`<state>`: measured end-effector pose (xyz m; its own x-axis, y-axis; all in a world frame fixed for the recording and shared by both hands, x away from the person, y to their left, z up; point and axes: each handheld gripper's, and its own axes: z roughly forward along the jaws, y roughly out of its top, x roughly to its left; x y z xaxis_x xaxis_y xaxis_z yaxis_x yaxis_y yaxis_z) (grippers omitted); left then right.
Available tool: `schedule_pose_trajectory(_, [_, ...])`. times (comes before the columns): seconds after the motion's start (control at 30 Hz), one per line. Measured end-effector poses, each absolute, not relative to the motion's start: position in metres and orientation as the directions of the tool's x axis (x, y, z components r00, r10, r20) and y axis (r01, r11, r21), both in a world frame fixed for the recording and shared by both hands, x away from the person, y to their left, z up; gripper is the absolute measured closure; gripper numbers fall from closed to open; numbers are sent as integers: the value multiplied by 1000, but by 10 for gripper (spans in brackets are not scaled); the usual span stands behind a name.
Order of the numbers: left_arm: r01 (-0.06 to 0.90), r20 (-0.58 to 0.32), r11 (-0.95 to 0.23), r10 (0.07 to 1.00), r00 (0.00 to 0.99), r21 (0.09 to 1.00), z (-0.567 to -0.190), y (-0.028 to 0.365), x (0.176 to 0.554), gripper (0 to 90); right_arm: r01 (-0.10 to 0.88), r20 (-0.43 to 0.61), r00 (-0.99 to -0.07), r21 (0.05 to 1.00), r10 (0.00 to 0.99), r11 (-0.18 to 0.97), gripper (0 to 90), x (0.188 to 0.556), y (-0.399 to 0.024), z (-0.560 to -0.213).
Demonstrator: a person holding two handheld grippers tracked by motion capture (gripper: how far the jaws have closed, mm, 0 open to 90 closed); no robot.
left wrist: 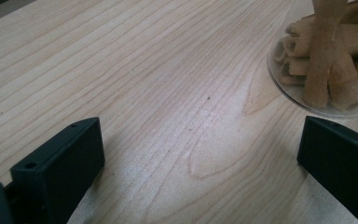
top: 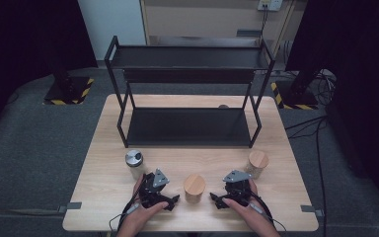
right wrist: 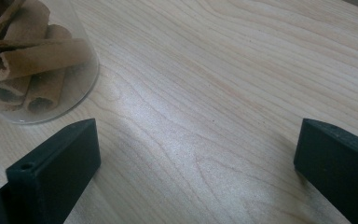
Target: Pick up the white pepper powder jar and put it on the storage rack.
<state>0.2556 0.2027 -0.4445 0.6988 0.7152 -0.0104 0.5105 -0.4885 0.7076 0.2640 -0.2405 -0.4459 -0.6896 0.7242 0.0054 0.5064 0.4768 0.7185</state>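
Observation:
A clear jar with a wooden lid [top: 194, 187] stands near the table's front edge, between my two grippers. Brown rolled sticks fill this jar [left wrist: 326, 60] [right wrist: 25, 60]. My left gripper [top: 173, 201] rests on the table just left of it, jaws wide apart over bare wood [left wrist: 200, 154]. My right gripper [top: 215, 200] rests just right of the jar, open too, nothing between its jaws [right wrist: 196, 158]. A second wooden-lidded jar [top: 257, 163] stands at the right. A jar with a silver and black lid [top: 134, 162] stands at the left.
A black two-tier metal rack [top: 190, 91] takes up the back half of the wooden table [top: 103, 197]. Both its shelves look bare. Dark grey floor and stands with yellow-black stripes [top: 69, 91] surround the table.

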Motion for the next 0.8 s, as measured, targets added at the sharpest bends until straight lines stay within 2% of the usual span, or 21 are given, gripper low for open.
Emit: schedule_pose_trajectory(0.8, [519, -15, -478, 725, 689, 709, -442, 203, 256, 8, 506, 3, -687, 719, 726, 476, 5, 263, -240, -446])
